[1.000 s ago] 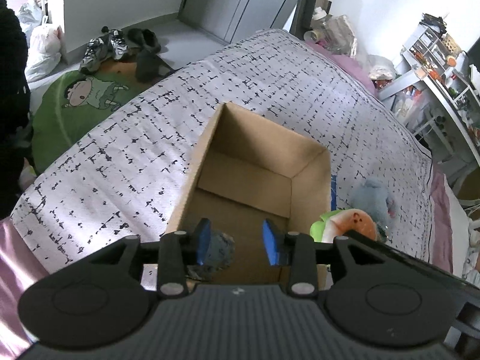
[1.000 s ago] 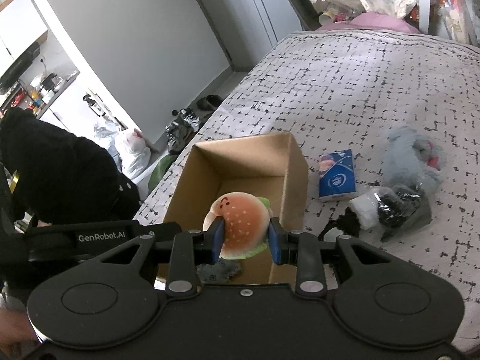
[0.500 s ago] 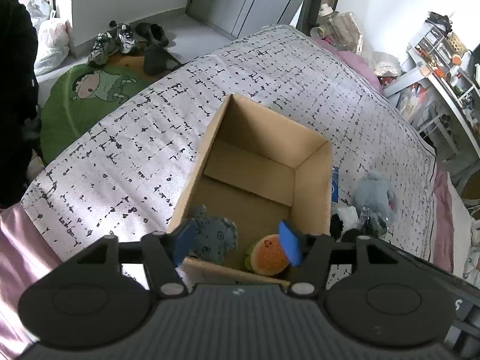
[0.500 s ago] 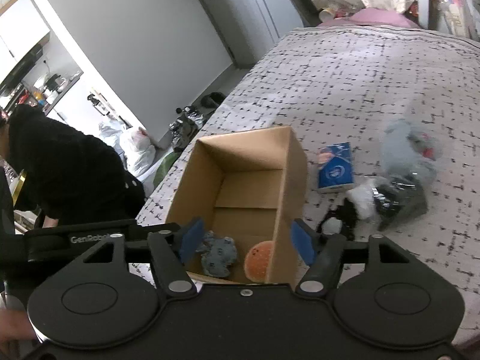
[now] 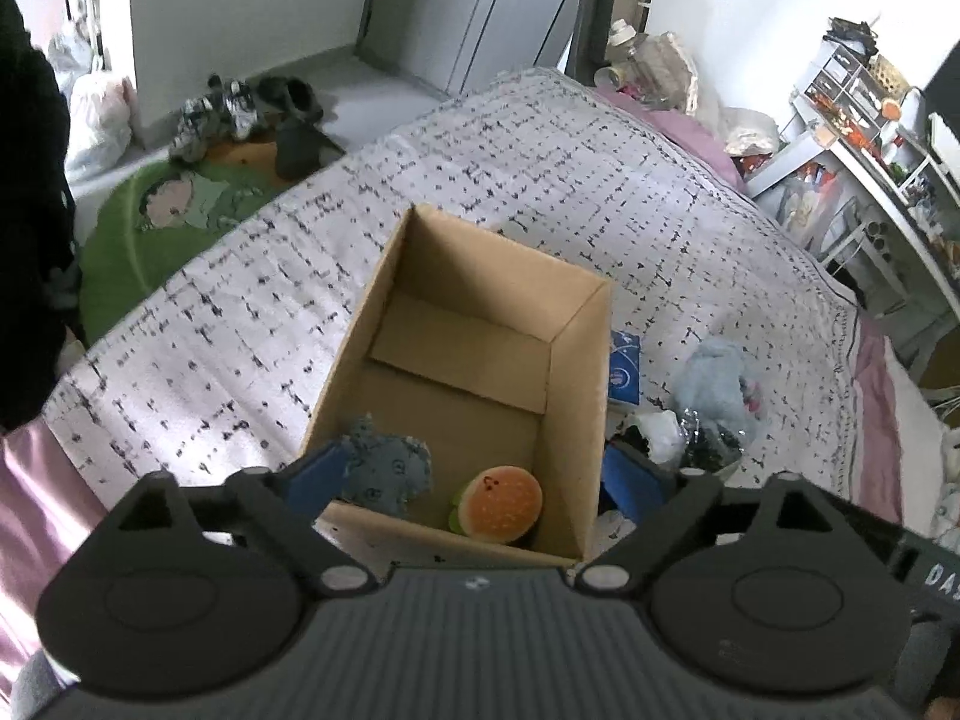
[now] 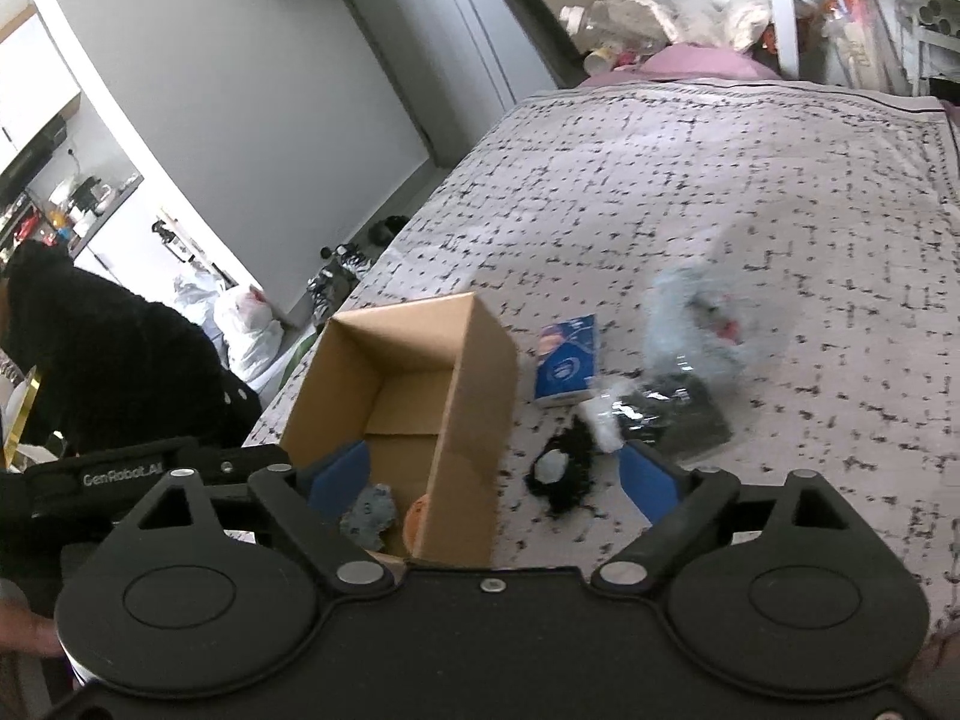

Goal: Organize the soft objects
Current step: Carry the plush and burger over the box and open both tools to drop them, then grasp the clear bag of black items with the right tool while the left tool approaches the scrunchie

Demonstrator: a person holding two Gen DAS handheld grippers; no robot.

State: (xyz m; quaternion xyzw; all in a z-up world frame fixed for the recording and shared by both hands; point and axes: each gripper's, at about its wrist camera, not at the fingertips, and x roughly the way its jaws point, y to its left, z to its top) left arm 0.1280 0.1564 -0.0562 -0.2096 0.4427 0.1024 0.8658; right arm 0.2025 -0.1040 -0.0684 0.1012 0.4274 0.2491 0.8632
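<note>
I've got my left gripper (image 5: 474, 474) and right gripper (image 6: 495, 477) both spread wide, holding nothing, above the open brown cardboard box (image 5: 576, 372) containing the burger-shaped plush toy (image 5: 501, 503).

Lighting: bright, even daylight, both views; soft shadows inside the open brown cardboard box (image 5: 480, 360). Right-wrist view: motion blur on the pale blue fluffy plush toy (image 6: 696, 324). Strong fisheye bend and dark vignette at frame edges.
</note>
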